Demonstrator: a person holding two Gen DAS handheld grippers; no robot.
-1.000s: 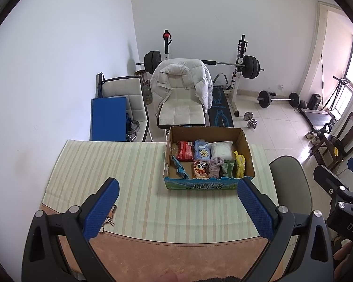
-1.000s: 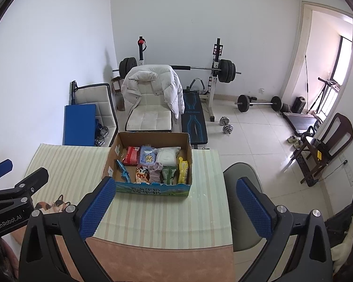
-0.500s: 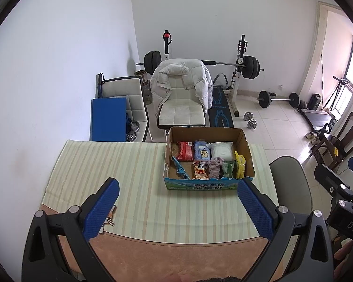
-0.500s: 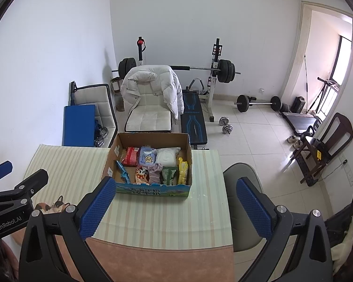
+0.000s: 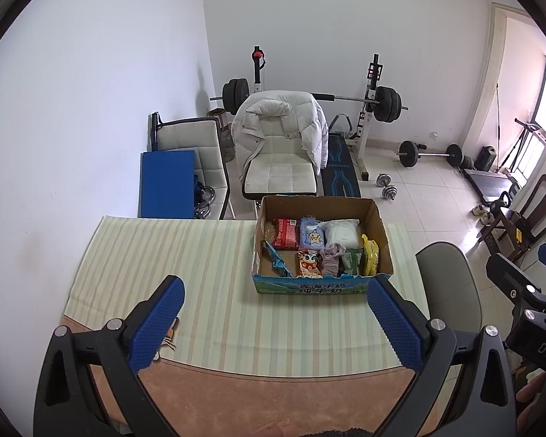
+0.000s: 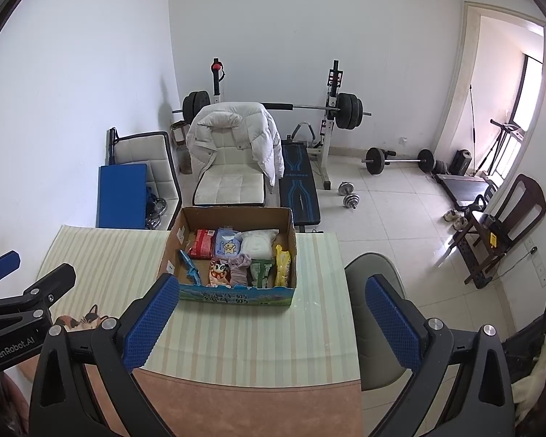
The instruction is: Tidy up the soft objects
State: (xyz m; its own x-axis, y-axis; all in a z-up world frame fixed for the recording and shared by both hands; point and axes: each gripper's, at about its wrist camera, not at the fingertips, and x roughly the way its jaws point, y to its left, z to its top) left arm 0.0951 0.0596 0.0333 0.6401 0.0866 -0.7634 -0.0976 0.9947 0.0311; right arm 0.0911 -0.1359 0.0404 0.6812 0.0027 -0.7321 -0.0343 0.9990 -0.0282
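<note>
Box packed, both grippers spread and waiting

Box (image 5: 322, 245) sits at the table's (image 5: 163, 255) far edge, soft packets inside. We hold left gripper (image 5: 273, 327) and right gripper (image 6: 269, 326) empty, jaws wide — well short of it. Reach in from above; bare cloth left of it gives room, a chair (image 6: 375, 291) crowds the right.

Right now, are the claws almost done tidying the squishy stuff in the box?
Hard to say. The soft packs already sit inside the cardboard box on the striped tablecloth. Nothing is in hand: the left claw and right claw both hang open, short of the box. What sorting remains is unclear from here.
</note>
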